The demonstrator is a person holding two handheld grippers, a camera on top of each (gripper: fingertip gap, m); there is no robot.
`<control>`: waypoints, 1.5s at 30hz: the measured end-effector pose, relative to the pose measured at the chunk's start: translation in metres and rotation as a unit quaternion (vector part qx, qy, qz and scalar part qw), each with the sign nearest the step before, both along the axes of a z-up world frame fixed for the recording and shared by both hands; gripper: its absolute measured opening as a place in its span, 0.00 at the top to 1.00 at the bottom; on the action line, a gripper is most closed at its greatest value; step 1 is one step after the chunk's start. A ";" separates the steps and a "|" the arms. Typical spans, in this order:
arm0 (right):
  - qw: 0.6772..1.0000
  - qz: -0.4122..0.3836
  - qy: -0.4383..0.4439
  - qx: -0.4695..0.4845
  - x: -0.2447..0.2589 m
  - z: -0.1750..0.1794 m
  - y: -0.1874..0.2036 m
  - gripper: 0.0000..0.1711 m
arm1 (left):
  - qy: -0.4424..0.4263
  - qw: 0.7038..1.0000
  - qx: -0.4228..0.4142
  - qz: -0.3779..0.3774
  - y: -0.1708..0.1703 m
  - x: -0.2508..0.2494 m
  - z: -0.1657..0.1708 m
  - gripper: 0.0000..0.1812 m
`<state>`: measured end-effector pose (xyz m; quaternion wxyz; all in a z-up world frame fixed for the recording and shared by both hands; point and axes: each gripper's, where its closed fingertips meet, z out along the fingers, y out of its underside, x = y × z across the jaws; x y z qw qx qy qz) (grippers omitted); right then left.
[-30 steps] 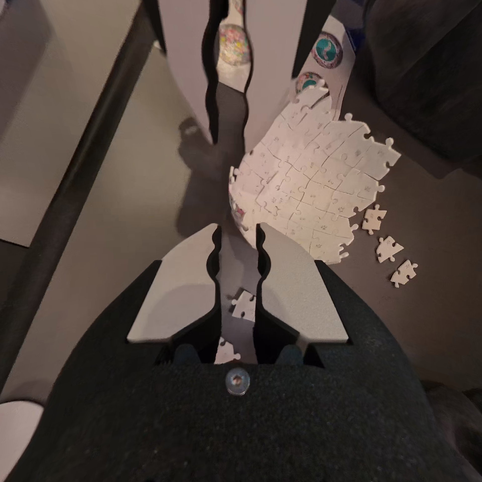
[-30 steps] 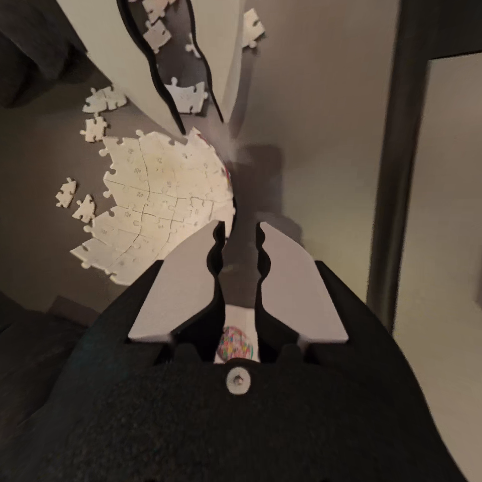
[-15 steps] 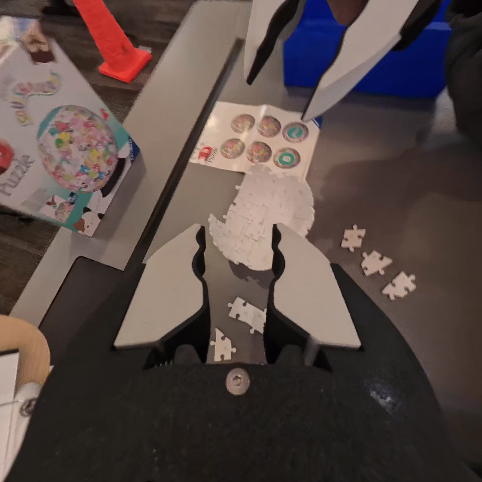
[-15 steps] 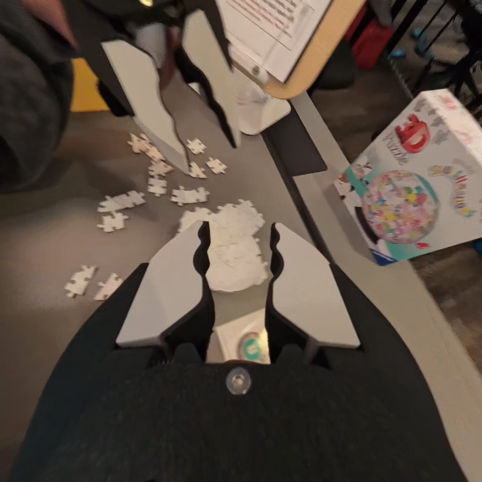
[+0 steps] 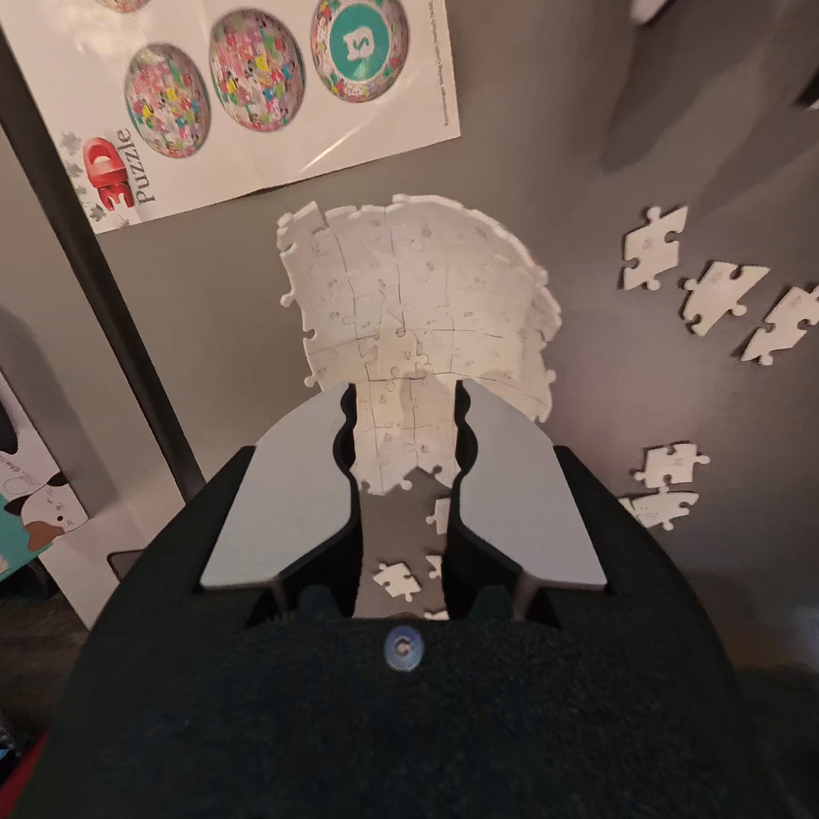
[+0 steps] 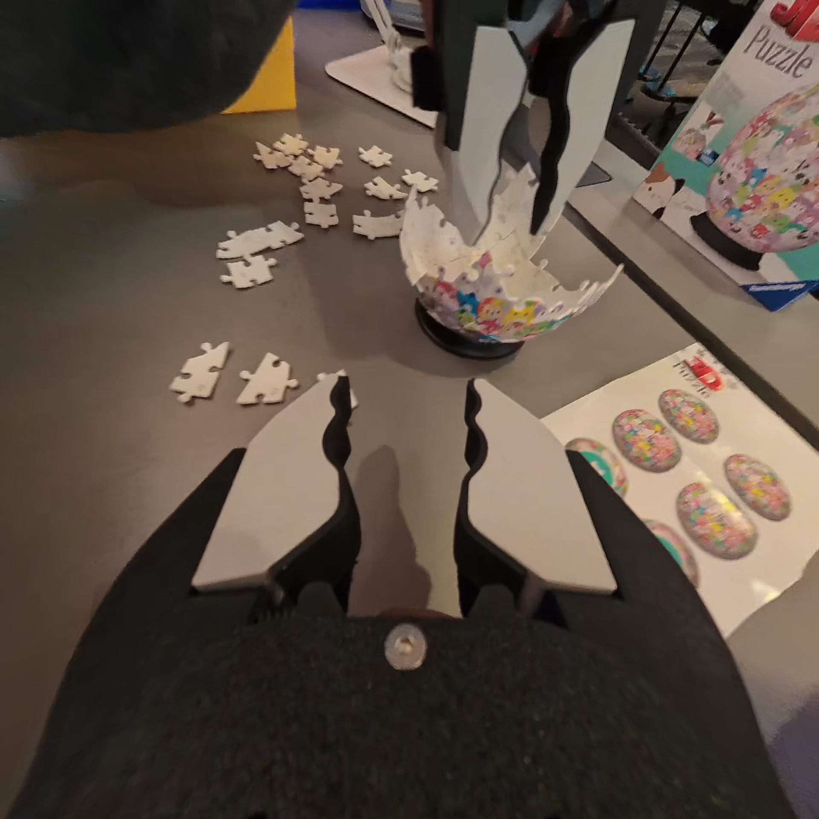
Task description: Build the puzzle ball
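The half-built puzzle ball (image 6: pixel 487 306) is an open bowl, colourful outside and white inside, on a black stand (image 6: pixel 465 348). In the left wrist view I look down into its white inside (image 5: pixel 421 301). My left gripper (image 5: pixel 405 390) is open and empty right above the bowl; in the right wrist view it (image 6: pixel 509 230) comes down from above with its tips at the bowl's far rim. My right gripper (image 6: pixel 407 390) is open and empty, low over the table, a short way in front of the ball. White loose pieces (image 6: pixel 310 173) lie face down to the left.
A printed instruction sheet (image 6: pixel 664 465) lies right of my right gripper and also shows in the left wrist view (image 5: pixel 266 88). The puzzle box (image 6: pixel 753 177) stands beyond the table edge. More loose pieces (image 5: pixel 651 252) lie beside the ball. A dark sleeve (image 6: pixel 111 53) fills the top left. Spacing between my two grippers at the tips: around 15 centimetres.
The left gripper has come down close over the bowl. The right gripper has drawn back and dropped low, now seeing the ball from the side. Both stay open.
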<state>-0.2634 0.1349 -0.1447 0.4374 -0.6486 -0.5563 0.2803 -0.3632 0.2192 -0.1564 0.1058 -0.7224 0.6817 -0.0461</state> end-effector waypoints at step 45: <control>0.985 0.072 0.063 -0.142 0.022 -0.011 -0.049 0.72 | 0.071 0.996 -0.005 -0.047 0.006 0.007 -0.057 0.89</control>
